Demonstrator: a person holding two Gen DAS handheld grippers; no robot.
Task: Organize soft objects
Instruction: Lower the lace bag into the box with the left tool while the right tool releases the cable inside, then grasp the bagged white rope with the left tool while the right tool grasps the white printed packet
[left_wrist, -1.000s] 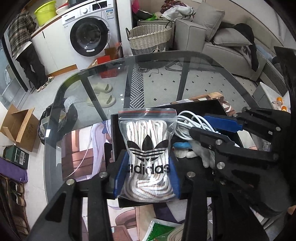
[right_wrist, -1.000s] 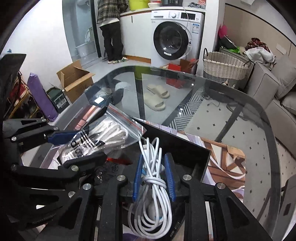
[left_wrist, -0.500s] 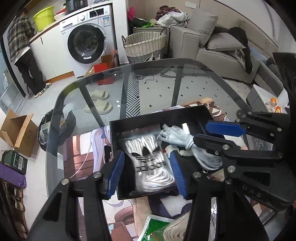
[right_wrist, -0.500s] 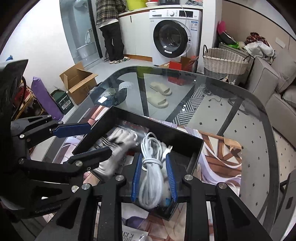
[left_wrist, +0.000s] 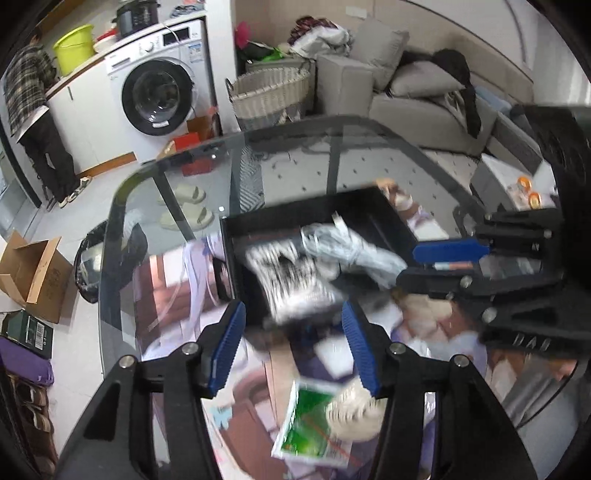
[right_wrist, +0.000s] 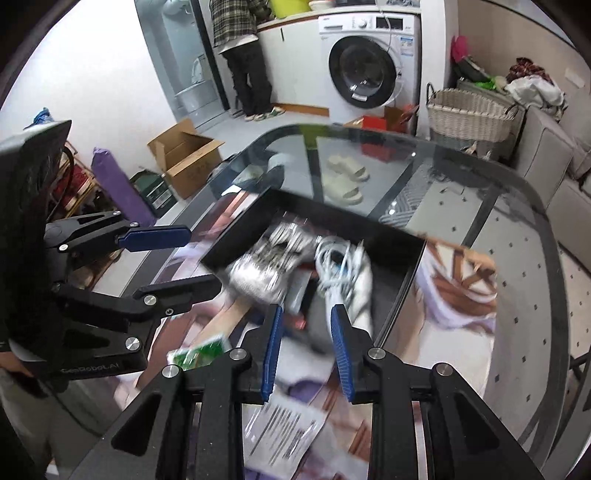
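Black tray (right_wrist: 400, 275) holds one rope bag (right_wrist: 264, 264), one white cable bundle (right_wrist: 341, 266).

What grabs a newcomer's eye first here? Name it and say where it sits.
The shallow black tray on the round glass table, holding a clear bag of white rope beside a white cable bundle. Nearer the camera, both blue-padded grippers, left gripper and right gripper, hang above it, neither holding anything.
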